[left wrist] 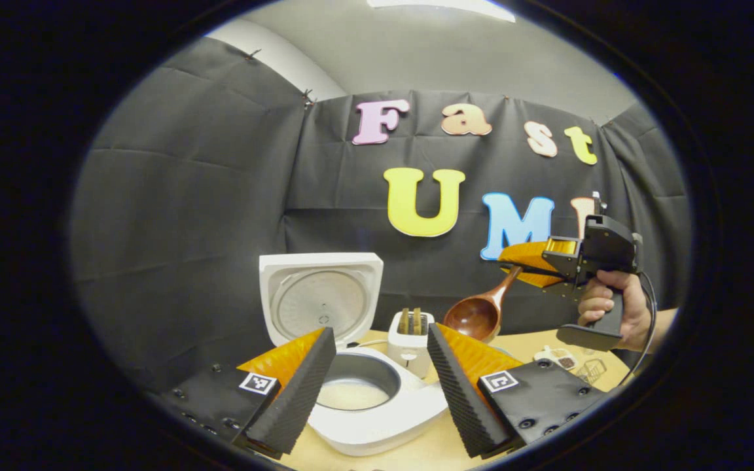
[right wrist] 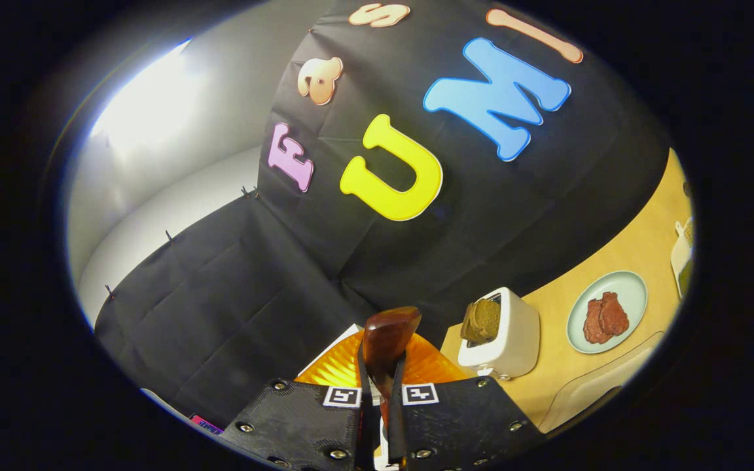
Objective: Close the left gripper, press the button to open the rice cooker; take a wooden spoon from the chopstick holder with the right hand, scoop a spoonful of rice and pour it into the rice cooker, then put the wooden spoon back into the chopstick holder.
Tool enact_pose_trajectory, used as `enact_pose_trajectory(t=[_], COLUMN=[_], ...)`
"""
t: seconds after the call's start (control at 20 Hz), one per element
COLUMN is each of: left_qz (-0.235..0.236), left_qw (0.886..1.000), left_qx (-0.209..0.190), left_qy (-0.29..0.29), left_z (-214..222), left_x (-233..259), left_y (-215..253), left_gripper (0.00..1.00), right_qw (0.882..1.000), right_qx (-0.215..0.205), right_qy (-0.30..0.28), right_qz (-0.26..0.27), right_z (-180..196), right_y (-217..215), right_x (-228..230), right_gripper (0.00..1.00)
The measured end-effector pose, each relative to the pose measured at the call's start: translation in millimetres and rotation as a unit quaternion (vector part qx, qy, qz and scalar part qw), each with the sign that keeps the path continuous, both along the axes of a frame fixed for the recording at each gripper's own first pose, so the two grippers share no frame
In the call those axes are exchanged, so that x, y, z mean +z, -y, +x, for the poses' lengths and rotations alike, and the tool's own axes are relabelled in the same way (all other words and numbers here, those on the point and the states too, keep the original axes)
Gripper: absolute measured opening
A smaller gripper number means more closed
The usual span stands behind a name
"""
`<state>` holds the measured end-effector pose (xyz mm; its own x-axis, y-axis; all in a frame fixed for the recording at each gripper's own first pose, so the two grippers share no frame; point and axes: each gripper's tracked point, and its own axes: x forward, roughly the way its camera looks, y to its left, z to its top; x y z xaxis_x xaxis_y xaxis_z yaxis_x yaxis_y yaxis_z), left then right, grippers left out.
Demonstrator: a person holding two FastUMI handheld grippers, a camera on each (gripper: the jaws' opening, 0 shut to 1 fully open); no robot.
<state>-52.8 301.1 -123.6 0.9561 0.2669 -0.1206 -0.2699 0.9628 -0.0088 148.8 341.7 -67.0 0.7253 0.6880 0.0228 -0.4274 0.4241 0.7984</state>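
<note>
- The left gripper (left wrist: pixel 380 383) hangs with its fingers spread wide above the open rice cooker (left wrist: pixel 377 392).
- The right gripper (right wrist: pixel 380 418) clamps the wooden spoon (right wrist: pixel 387 340) by its handle, raised above the toaster (right wrist: pixel 504 337) near the table's (right wrist: pixel 626 248) back edge.

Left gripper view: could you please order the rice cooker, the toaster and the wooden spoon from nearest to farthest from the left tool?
1. Rice cooker: directly under the left tool.
2. Toaster: just behind the cooker.
3. Wooden spoon: raised, right, held by the right tool.
</note>
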Motion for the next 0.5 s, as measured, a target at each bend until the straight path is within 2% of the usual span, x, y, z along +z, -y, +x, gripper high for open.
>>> enact_pose_trajectory(t=[0.5], left_qz=[-0.019], left_qw=[0.997], left_qx=[-0.077], left_qy=[-0.005], left_z=[25], left_x=[3], left_y=[86], left_gripper=[0.96], right_qw=[0.996], right_qx=[-0.083], right_qy=[-0.027], right_qz=[-0.014], right_z=[-28], right_y=[130], right_x=[-13], right_gripper=[0.08])
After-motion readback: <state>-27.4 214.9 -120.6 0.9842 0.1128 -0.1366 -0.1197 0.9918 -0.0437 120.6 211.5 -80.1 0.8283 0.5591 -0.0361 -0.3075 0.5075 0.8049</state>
